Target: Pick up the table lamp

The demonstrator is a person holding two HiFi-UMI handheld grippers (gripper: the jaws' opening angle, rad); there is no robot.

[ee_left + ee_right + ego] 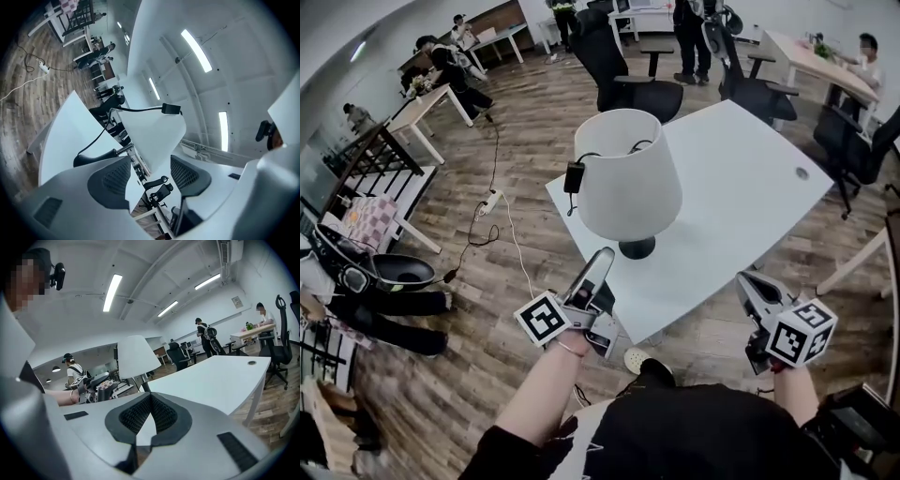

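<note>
The table lamp [628,178] has a white cone shade and a black round base [637,247]. It stands near the front corner of the white table [750,178]. A black cord with an adapter [574,176] hangs over the shade's left side. My left gripper [600,261] is at the table's front edge just below the base, open, with nothing between its fingers. In the left gripper view the shade [152,136] shows beyond the spread jaws of the left gripper [150,180]. My right gripper [748,279] is shut and empty off the table's front right edge. The right gripper view shows the lamp [135,357] ahead to the left.
Black office chairs [623,66] stand behind the table. A power strip [490,202] and cords lie on the wood floor at left. Other desks [427,108] with people sit farther back. A shoe [637,359] shows below the table corner.
</note>
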